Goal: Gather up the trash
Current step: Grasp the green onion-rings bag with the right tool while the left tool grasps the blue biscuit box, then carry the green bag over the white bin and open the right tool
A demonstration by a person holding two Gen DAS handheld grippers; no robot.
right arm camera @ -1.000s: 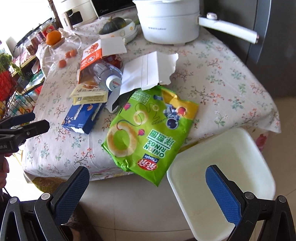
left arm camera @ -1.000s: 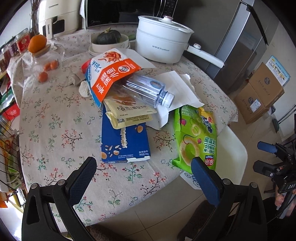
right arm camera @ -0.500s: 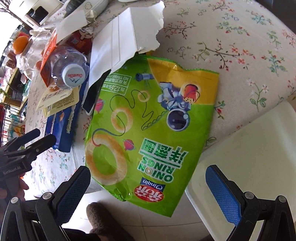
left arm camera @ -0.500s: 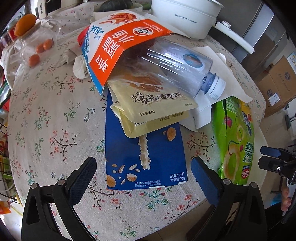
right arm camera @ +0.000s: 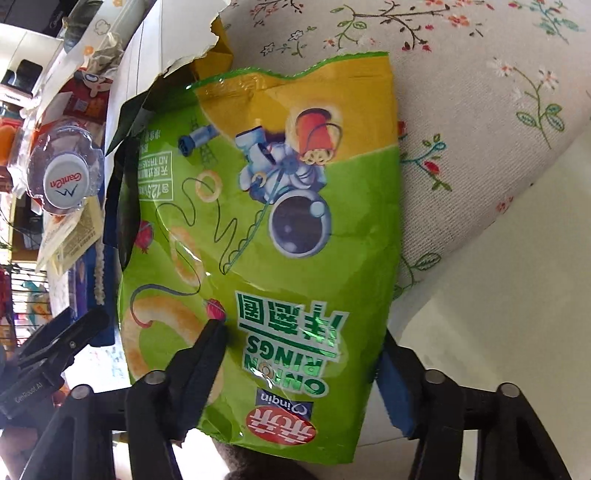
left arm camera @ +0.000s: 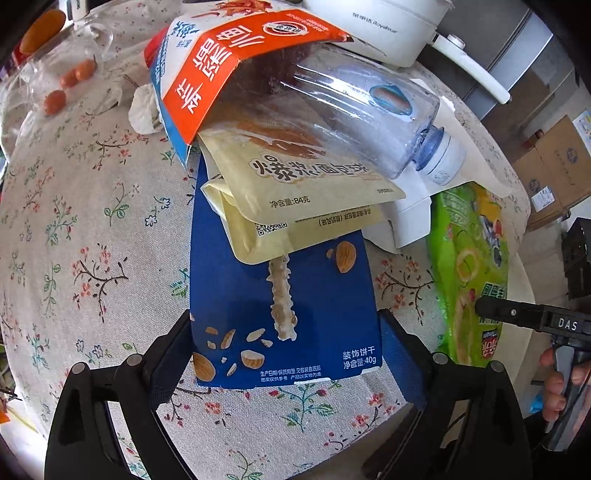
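Blue biscuit box (left arm camera: pixel 280 314) lies flat on the floral tablecloth (left arm camera: pixel 81 236), its near end right between the fingers of the left gripper (left arm camera: pixel 286 354), one finger at each long edge, clamped against the box sides. Over the box's far end sit two cream snack pouches (left arm camera: pixel 295 192), and above those a clear plastic bottle (left arm camera: pixel 354 110) on its side, partly under an orange-and-white packet (left arm camera: pixel 229 59). Just right of the box, past a piece of white paper (left arm camera: pixel 413 221), is the green onion rings bag (right arm camera: pixel 266 229), hanging over the table edge. The right gripper (right arm camera: pixel 299 350) has it: one finger pressing on the bag's printed face, the other at its right edge, pinching the lower part. Beyond the bag's overhang, below the table edge, a white bin (right arm camera: pixel 498 295). Behind the bottle, a white electric pot (left arm camera: pixel 380 26).
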